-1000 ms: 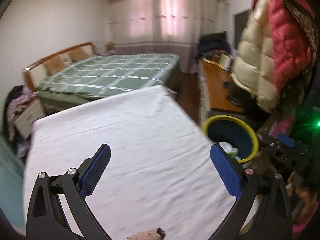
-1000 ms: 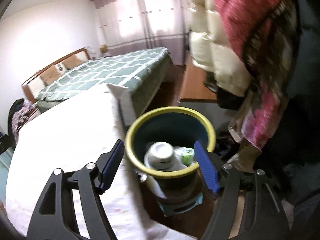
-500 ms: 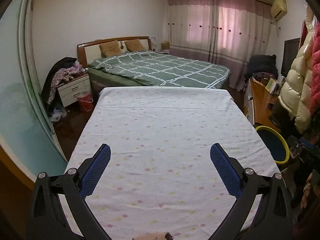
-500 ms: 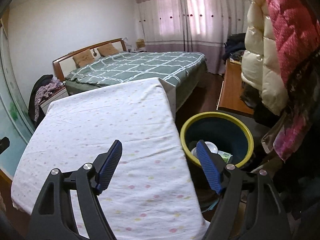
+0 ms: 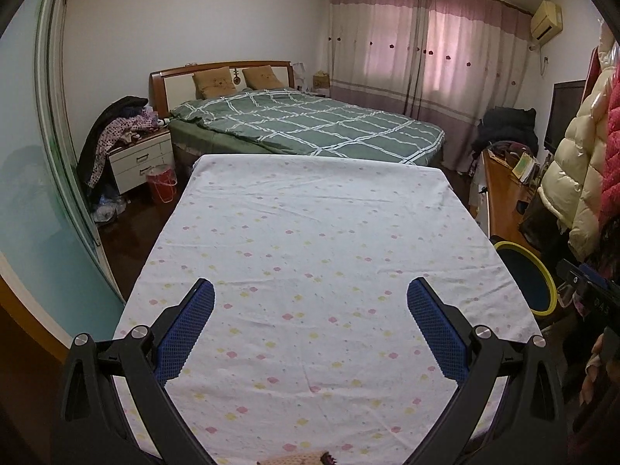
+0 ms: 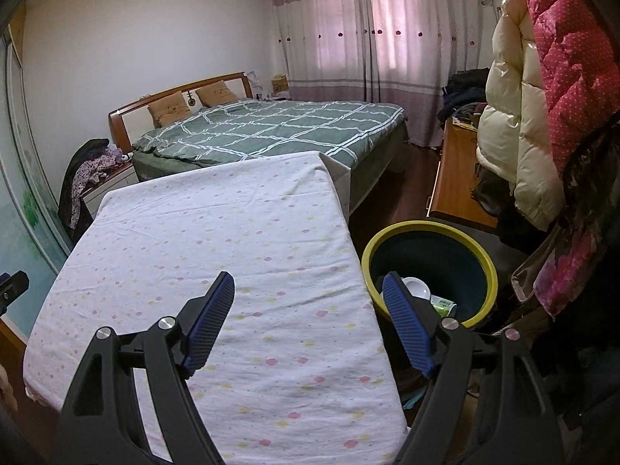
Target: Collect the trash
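Left gripper (image 5: 310, 302), lower centre of its view, jaws spread wide, empty, above the floral-sheeted table (image 5: 310, 232). Right gripper (image 6: 308, 296), jaws likewise spread, empty, over the table's right edge. Yellow-rimmed bin (image 6: 428, 228), right of centre, holds a white bowl (image 6: 416, 287) and green wrapper (image 6: 443, 305).

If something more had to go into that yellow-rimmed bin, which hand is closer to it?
The right. In its view the right tongs stand open and empty at the table's edge, one tip overlapping the yellow-rimmed bin. The left tongs, also open and empty, face the middle of the table, with the bin off to their side.
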`<action>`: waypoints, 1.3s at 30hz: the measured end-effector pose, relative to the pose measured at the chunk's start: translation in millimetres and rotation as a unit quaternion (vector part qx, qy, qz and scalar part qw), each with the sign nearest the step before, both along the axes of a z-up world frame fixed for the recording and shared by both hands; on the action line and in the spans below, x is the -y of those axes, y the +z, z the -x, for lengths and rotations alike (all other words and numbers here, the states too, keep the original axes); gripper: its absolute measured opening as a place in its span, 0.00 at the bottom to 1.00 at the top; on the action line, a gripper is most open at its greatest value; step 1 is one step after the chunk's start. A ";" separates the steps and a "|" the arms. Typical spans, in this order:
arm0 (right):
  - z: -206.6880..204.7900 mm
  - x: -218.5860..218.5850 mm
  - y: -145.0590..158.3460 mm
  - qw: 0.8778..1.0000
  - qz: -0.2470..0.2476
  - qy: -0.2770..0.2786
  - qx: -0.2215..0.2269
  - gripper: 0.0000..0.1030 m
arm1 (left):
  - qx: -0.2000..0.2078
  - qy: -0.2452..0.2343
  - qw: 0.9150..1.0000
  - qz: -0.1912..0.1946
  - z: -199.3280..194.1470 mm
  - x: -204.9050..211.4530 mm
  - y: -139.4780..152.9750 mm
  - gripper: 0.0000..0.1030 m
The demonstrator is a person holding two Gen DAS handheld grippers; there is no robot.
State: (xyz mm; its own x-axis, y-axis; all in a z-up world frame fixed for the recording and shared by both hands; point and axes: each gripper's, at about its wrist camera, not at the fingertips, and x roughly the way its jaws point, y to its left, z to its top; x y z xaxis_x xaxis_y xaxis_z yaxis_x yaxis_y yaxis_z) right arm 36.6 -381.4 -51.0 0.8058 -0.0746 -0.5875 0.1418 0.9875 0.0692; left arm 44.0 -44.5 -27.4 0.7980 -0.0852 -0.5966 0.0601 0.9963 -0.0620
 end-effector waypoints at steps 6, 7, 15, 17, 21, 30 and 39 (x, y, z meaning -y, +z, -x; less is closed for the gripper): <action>-2.5 -1.3 -2.1 1.000 -0.002 0.002 -0.003 0.73 | -0.002 -0.004 1.000 -0.005 -0.2 6.1 -0.9 0.95; -2.6 -2.1 -2.1 1.000 -0.002 0.002 -0.003 0.73 | -0.002 -0.004 1.000 -0.004 -0.6 6.1 -0.7 0.95; -2.5 -4.7 -1.4 1.000 -0.001 0.004 -0.003 0.73 | -0.001 -0.003 1.000 -0.002 0.1 5.6 -0.4 0.95; -2.6 -5.4 -1.4 1.000 -0.001 0.005 -0.002 0.73 | 0.000 -0.002 1.000 -0.003 0.6 6.2 -0.6 0.95; -2.4 -7.2 -0.7 1.000 -0.001 0.007 -0.002 0.73 | -0.001 -0.001 1.000 -0.002 0.6 5.8 -1.0 0.95; -2.5 -8.3 -0.8 1.000 -0.004 0.008 -0.004 0.73 | 0.000 0.001 1.000 -0.001 1.0 3.5 -1.3 0.95; -3.8 -7.3 -1.0 1.000 -0.007 0.009 -0.006 0.73 | 0.000 0.000 1.000 -0.001 1.2 3.8 -1.4 0.95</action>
State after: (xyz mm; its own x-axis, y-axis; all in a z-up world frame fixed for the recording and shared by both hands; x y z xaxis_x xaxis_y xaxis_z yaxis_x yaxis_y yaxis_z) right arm 40.4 -374.1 -52.0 0.8003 -0.0527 -0.5972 0.1258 0.9887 0.0814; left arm 42.9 -48.2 -28.8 0.7977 -0.0839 -0.5972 0.0595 0.9964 -0.0606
